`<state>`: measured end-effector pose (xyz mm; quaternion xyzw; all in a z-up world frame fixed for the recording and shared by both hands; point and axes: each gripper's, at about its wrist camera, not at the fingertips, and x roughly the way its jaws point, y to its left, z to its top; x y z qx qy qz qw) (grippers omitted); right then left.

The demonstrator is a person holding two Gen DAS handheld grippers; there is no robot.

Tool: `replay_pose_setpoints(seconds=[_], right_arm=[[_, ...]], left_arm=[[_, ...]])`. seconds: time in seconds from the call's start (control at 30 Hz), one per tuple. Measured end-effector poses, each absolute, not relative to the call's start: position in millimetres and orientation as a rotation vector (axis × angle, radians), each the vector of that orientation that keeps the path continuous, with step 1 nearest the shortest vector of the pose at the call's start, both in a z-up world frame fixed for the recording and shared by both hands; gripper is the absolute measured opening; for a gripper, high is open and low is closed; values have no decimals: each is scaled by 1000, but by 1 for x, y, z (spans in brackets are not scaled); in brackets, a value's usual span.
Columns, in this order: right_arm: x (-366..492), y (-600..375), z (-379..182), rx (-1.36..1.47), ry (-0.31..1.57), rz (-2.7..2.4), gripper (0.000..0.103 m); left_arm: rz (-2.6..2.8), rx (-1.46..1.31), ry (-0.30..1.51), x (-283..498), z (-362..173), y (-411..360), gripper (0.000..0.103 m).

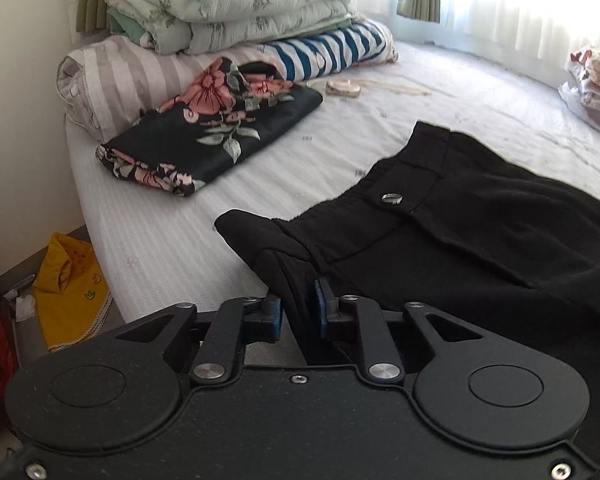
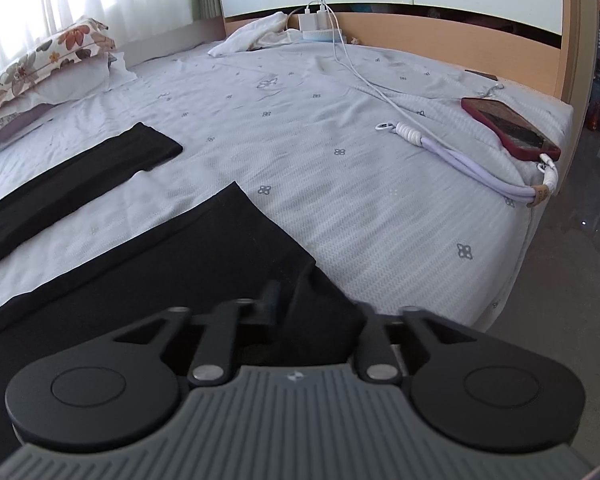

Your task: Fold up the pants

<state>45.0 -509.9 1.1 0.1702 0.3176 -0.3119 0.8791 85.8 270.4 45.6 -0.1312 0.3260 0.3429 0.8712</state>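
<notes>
Black pants (image 1: 480, 232) lie on the white bed sheet (image 1: 260, 152), waistband and its metal button (image 1: 392, 198) facing up. In the left wrist view my left gripper (image 1: 299, 312) is shut on a bunched corner of the waistband, the black cloth filling the gap between the blue pads (image 1: 275, 316). In the right wrist view the pants (image 2: 160, 272) spread their two legs across the bed, the far leg (image 2: 100, 168) apart from the near one. My right gripper (image 2: 318, 306) stands open, jaws wide, with a fold of the near leg's edge lying loose between them; its right finger is partly hidden by cloth.
Folded floral cloth (image 1: 208, 128) and stacked quilts (image 1: 228, 8) sit at the bed's far left. A yellow bag (image 1: 68, 288) lies on the floor. A red phone (image 2: 512, 128) with a white cable (image 2: 460, 152), a floral pillow (image 2: 40, 64) and a wooden headboard (image 2: 460, 28) border the bed.
</notes>
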Motion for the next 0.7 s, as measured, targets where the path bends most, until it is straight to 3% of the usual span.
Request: replay_pose_setpoints(seconds=[0.03, 0.1, 0.17, 0.27, 0.37, 0.47, 0.6, 0.7], right_arm=[[45, -508, 5, 343, 658, -640, 78], [43, -500, 15, 304, 640, -611, 80], [42, -489, 26, 259, 627, -605, 88], [37, -468, 40, 219, 574, -565, 94], [33, -444, 51, 190, 533, -523, 99], [32, -415, 53, 188, 514, -428, 100], [37, -364, 41, 154, 535, -278, 100], [39, -321, 25, 120, 544, -165, 93]], left_arm=[[721, -264, 665, 85, 49, 268, 27], [727, -234, 623, 83, 59, 261, 50], [726, -200, 568, 79, 69, 250, 58], [707, -156, 490, 72, 84, 232, 79], [631, -136, 416, 63, 98, 211, 82], [473, -114, 384, 57, 104, 181, 75], [237, -109, 458, 61, 96, 133, 32], [75, -84, 533, 65, 80, 95, 21]])
